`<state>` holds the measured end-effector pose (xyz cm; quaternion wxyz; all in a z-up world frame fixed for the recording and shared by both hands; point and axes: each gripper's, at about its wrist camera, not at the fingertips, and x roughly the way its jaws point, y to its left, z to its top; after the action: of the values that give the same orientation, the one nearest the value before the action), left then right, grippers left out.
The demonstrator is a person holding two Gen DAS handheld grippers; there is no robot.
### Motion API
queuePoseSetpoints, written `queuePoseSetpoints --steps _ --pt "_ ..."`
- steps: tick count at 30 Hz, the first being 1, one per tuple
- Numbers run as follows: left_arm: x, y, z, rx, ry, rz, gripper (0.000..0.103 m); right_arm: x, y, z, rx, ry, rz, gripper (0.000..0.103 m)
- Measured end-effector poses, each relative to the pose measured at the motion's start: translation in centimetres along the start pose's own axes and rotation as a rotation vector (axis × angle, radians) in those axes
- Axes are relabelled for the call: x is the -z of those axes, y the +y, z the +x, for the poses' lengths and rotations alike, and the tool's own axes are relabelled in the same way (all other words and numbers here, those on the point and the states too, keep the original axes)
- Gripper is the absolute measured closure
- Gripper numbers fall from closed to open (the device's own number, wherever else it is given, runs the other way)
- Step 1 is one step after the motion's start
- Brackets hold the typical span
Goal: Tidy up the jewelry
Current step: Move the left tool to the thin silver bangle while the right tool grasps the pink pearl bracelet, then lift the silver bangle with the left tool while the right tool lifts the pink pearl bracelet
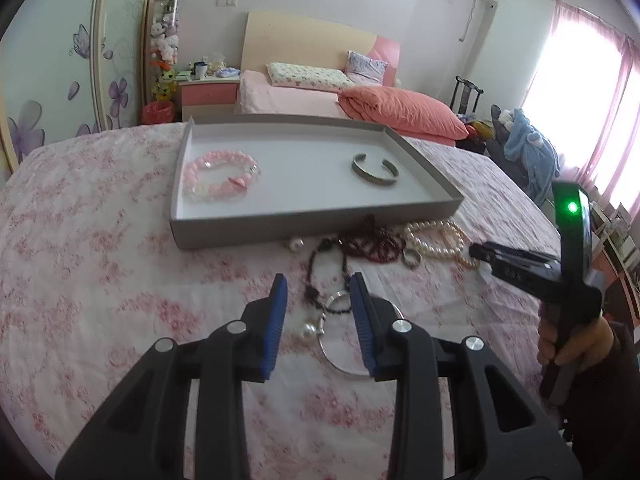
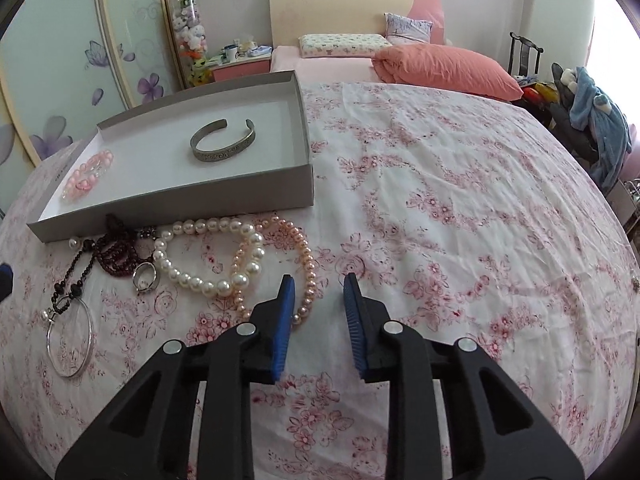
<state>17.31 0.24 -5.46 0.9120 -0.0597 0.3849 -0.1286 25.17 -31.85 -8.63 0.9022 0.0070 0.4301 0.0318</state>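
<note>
Left wrist view: left gripper [image 1: 318, 286] held over the floral bedspread [image 1: 100, 280], jaws apart and empty, with the thin silver hoop [image 1: 340, 360] and its pearl pendant [image 1: 309, 330] lying between and just below the blue pads. The black bead cord [image 1: 316, 276] runs from the hoop up toward the grey tray [image 1: 320, 220]. The tray already holds the pink bead bracelets [image 1: 220, 174] at its left and the silver cuff [image 1: 374, 170] at its right. Judged step: sorting is partly done, and the hoop piece looks next for the left side. That calls for lowering, closing on the thin wire or the cord, then lifting without snagging the dark red beads [image 1: 372, 244]. Right wrist view: right gripper [image 2: 319, 286] also spread wide, holding nothing, its left pad just beside the peach pearl strand [image 2: 308, 276], which overlaps the white pearl strand [image 2: 208, 280]. A small ring [image 2: 145, 275] sits near the tray's front wall. The overlapping strands may drag together.
</note>
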Motion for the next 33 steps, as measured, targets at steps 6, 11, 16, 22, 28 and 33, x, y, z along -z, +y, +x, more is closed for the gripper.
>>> queuePoseSetpoints --steps 6,11,16,22,28,33 --pt "1.5 -1.6 0.5 0.029 0.052 0.037 0.057 0.5 0.7 -0.4 0.012 -0.001 -0.03 0.096" --pt "2.5 -3.0 1.5 0.024 0.108 0.058 0.046 1.1 1.1 -0.9 -0.003 0.0 -0.046 0.096" --pt "3.1 -3.9 2.7 -0.007 0.151 0.073 0.039 1.4 1.1 -1.2 -0.012 0.0 -0.044 0.096" --pt "2.4 -4.7 4.7 -0.076 0.175 0.073 0.034 1.4 1.1 -1.2 -0.015 0.001 -0.041 0.096" --pt "1.8 -5.8 6.3 -0.142 0.183 0.085 0.024 1.5 0.8 -1.2 -0.025 0.001 -0.033 0.096" --pt "1.6 -6.6 7.5 -0.19 0.191 0.095 0.018 1.5 0.8 -1.2 -0.027 0.002 -0.031 0.096"
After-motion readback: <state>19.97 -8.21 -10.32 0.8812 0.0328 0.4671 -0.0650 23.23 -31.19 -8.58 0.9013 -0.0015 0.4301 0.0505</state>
